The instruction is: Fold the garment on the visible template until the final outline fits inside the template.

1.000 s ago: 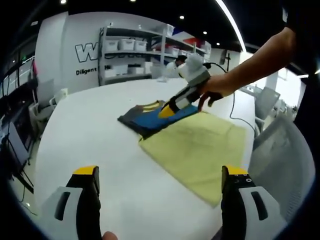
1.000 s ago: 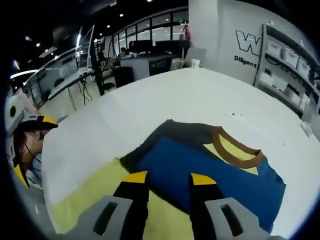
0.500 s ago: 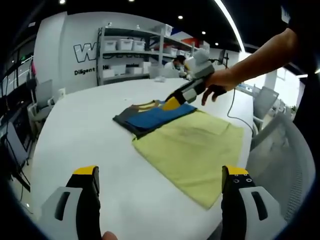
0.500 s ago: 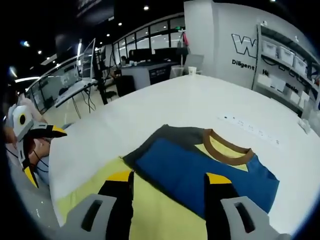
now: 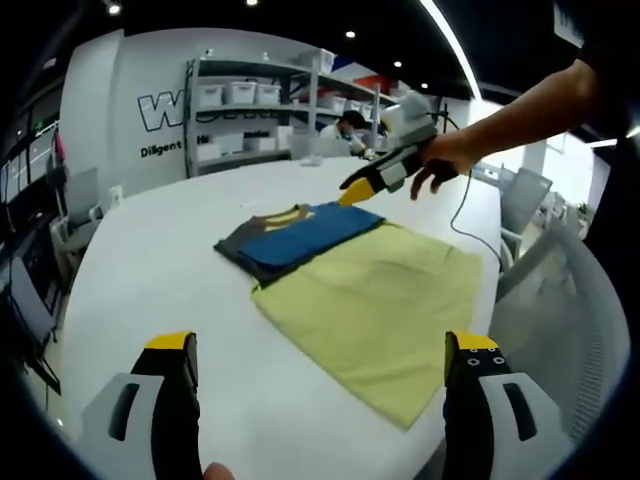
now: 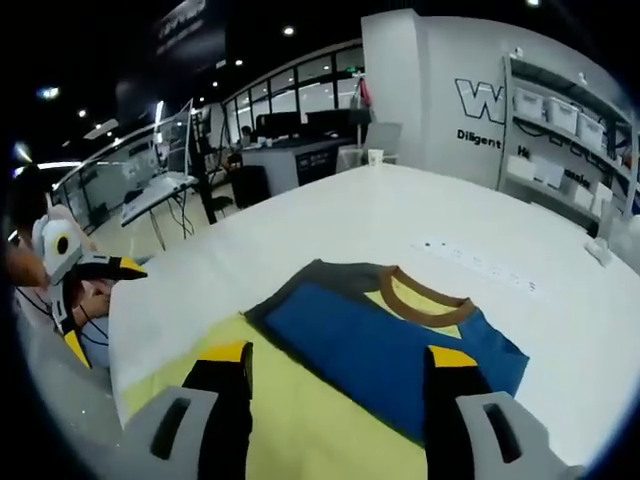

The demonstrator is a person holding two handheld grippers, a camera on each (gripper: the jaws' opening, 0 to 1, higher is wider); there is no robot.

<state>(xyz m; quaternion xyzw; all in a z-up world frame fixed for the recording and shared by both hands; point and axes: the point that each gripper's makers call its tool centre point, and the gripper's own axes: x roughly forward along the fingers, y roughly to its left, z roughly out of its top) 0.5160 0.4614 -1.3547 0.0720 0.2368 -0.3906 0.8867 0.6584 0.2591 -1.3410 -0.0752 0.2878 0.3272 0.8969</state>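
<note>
Yellow-tipped, the two jaws of the left gripper (image 5: pixel 320 370) stand wide apart and hold nothing. Between them and a little ahead lies bare white table (image 5: pixel 150 270), and just beyond that the near corner of the yellow template (image 5: pixel 385 300), a flat sheet.

Further ahead, the folded garment (image 5: pixel 295 232) rests on the far end of the template. It is a blue and grey shirt with a brown collar. Its grey edge reaches over the template's border onto the table, so I judge the outline does not fit yet.

In the right gripper view, the right gripper (image 6: pixel 335 360) has its jaws also wide open and empty. They are raised above the template, with the garment (image 6: pixel 385 335) directly ahead, between the two tips.

The step in hand seems to be a pause between folds. The next move probably asks one gripper to come down on the grey overhanging edge, close on it, and draw or fold it inward over the yellow sheet.
</note>
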